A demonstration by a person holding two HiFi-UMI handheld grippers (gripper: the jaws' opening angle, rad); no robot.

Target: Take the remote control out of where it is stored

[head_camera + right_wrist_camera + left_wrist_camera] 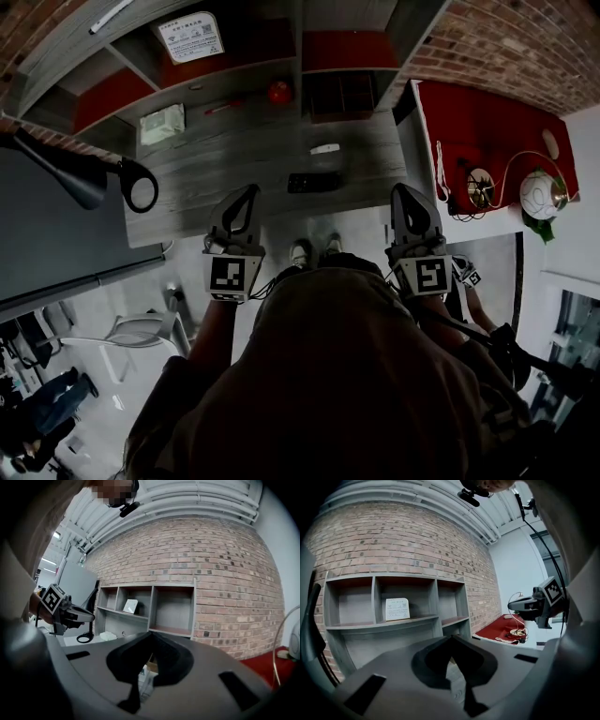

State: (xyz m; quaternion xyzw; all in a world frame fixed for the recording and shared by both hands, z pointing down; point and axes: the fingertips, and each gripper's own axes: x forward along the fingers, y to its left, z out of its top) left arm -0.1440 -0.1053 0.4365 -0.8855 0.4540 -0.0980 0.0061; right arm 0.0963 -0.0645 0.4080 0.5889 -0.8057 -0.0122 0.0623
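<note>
Over the person's head, looking down, the grey bench (244, 159) runs under a shelf unit (225, 70) set against a brick wall. A flat black remote control (313, 182) lies out on the bench top toward its near edge, with a small white thing (325, 148) just beyond it. The left tool (250, 191) and the right tool (400, 190) are held side by side by that near edge, both pointing toward the shelves. The remote control lies between the two, a little farther off than their tips and slightly closer to the left one, touching neither. A black lamp (89, 178) stands at the left. A red cloth (487, 131) covers a surface at the right.

From the left gripper view, the jaws of the left tool are pressed together at their tips with nothing between them. Past them are the shelves, with a white card (397, 609) leaning on the middle one. The right tool shows at the far right. The tool's own body hides most of the bench top.

From the right gripper view, the right tool's jaws likewise meet at the tips, pinching nothing. The shelves and brick wall lie ahead, and the left tool and the lamp's ring show at the left.
</note>
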